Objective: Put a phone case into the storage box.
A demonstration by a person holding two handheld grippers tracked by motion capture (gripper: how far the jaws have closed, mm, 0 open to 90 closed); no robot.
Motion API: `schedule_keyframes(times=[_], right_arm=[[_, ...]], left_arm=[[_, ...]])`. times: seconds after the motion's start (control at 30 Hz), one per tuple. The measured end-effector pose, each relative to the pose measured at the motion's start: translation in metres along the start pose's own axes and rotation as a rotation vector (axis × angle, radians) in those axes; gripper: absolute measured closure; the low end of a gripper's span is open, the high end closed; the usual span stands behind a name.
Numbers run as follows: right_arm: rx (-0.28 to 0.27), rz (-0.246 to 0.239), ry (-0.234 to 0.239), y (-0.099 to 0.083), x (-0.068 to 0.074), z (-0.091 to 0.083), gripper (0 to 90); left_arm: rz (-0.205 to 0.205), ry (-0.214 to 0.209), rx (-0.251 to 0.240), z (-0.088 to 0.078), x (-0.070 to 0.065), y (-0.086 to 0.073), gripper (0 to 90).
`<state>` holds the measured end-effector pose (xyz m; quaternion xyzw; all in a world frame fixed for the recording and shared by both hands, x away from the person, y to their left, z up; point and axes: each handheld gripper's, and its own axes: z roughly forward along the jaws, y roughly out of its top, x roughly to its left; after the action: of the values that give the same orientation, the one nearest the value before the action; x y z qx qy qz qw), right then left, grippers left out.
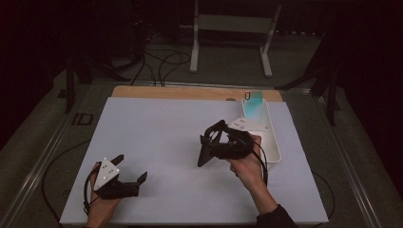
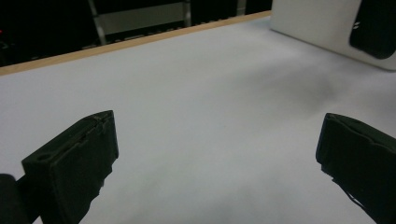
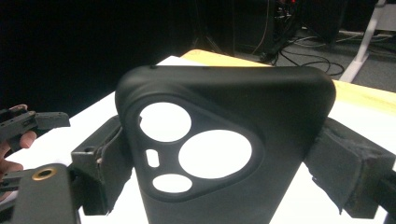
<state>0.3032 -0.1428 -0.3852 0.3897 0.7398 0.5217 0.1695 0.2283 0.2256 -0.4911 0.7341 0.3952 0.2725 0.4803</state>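
- Right gripper pinches black phone case by its side edges, held above the white mat beside the white tray.
- Left gripper spread, empty, low near the mat's front-left.
- Step: case picked, in carry. Next likely handover to the left (or set-down); needs alignment.
- Tray contents hard to make out.

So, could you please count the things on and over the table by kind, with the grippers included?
Grippers: 2, the left gripper open, the right gripper shut on the case
Black phone case: 1
White tray: 1
Phone with a blue-green back, lying in the tray: 1
Total: 5
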Motion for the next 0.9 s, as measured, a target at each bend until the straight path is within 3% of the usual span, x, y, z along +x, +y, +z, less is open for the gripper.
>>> schedule_keyframes(times=[0.23, 0.33, 0.4, 0.63, 0.9], right_arm=[[-0.003, -0.008, -0.014, 0.003, -0.003, -0.002, 14.2], [0.003, -0.018, -0.021, 0.006, -0.004, 0.0, 14.2], [0.005, -0.025, -0.023, 0.007, -0.005, 0.001, 14.2], [-0.008, -0.016, -0.032, 0.016, -0.011, 0.001, 14.2], [-0.031, -0.003, -0.075, 0.032, -0.028, -0.002, 14.2]], left_arm=[[-0.01, 0.026, -0.012, 0.002, 0.002, -0.003, 0.0], [-0.012, 0.06, -0.012, 0.002, 0.003, -0.004, 0.0], [-0.028, 0.059, -0.019, 0.001, 0.005, -0.005, 0.0], [-0.025, 0.054, -0.015, 0.001, 0.005, -0.005, 0.0], [-0.03, 0.03, -0.011, 0.003, 0.004, -0.005, 0.0]])
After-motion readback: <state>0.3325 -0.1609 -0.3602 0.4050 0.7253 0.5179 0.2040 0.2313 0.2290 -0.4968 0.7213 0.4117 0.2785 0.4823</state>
